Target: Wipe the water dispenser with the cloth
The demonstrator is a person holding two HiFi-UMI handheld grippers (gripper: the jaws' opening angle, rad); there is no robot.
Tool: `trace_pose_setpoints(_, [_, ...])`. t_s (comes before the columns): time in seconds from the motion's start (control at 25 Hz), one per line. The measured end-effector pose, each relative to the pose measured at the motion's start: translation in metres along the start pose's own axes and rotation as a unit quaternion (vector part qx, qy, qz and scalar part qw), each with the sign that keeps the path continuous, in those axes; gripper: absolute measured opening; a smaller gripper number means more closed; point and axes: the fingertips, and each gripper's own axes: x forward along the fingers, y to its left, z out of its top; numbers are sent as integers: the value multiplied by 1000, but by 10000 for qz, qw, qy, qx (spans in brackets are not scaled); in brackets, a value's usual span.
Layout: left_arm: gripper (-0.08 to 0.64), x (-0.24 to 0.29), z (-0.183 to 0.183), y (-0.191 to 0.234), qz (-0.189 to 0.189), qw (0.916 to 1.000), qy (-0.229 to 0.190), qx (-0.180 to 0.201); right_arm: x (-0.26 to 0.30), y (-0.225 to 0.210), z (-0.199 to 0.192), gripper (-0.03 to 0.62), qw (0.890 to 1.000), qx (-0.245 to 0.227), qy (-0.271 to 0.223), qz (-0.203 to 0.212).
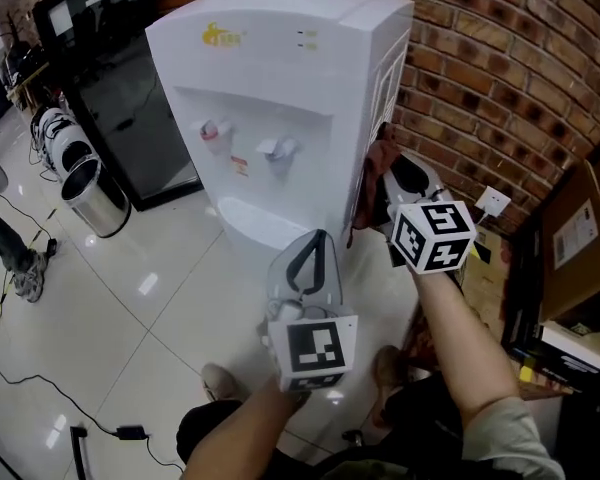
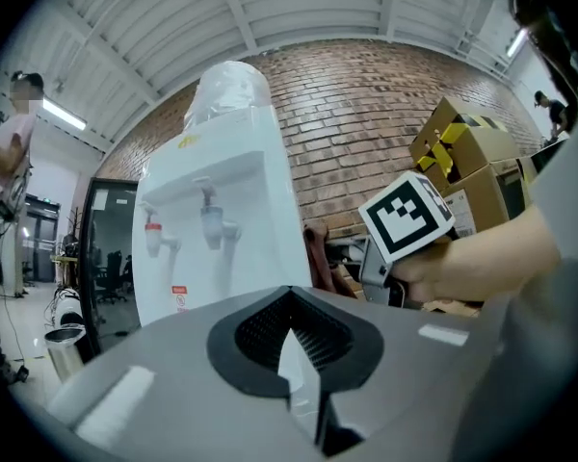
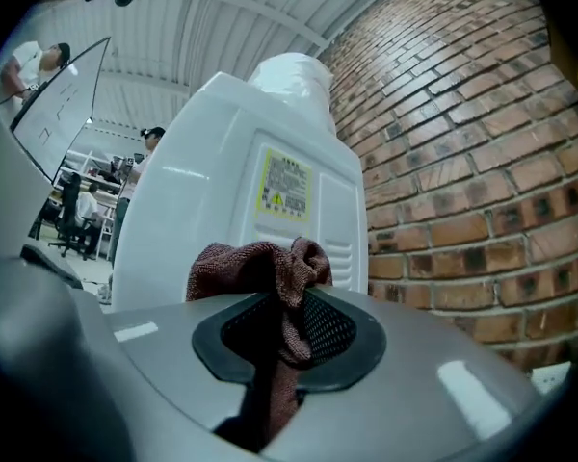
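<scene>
The white water dispenser (image 1: 280, 68) stands on the tiled floor against the brick wall, its two taps (image 1: 245, 140) facing me. My right gripper (image 1: 385, 183) is shut on a reddish-brown cloth (image 1: 378, 163), which it holds by the dispenser's right side panel. In the right gripper view the cloth (image 3: 260, 268) bunches between the jaws in front of the side panel (image 3: 222, 191) and its yellow label. My left gripper (image 1: 318, 238) hovers low before the dispenser's front, shut and holding nothing. In the left gripper view the dispenser (image 2: 222, 239) and the right gripper's marker cube (image 2: 405, 215) show.
A brick wall (image 1: 500, 78) with a socket (image 1: 493, 202) runs along the right. Cardboard boxes (image 1: 580, 238) stand at the far right. Left of the dispenser are a black glass-door cabinet (image 1: 120, 78) and a steel bin (image 1: 90, 193). Cables lie on the floor (image 1: 40, 378).
</scene>
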Motion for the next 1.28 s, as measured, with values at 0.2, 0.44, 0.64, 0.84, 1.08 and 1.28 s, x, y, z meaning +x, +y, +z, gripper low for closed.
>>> trace_pose_setpoints(0.2, [0, 6, -14, -10, -78, 9998, 174, 70, 3, 0, -55, 71, 9980, -102, 609, 92])
trace_pose_setpoints(0.44, [0, 8, -28, -23, -188, 9990, 396, 70, 1, 3, -115, 71, 9910, 40, 1331, 147])
trace_pose_setpoints(0.64, [0, 5, -39, -29, -214, 9982, 555, 103, -1, 3, -170, 72, 9788, 166, 2022, 272])
trace_pose_setpoints(0.84, [0, 5, -57, -39, -411, 9952, 880, 105, -3, 4, -215, 72, 9655, 524, 2533, 294])
trace_pose_setpoints(1.08, [0, 2, -108, -78, -974, 9818, 1602, -297, -1, 2, -257, 72, 9514, 778, 2967, 258])
trace_pose_setpoints(1.28, [0, 4, -144, -86, -1009, 9735, 2017, -378, -1, 4, -295, 72, 9364, 1046, 3345, 193])
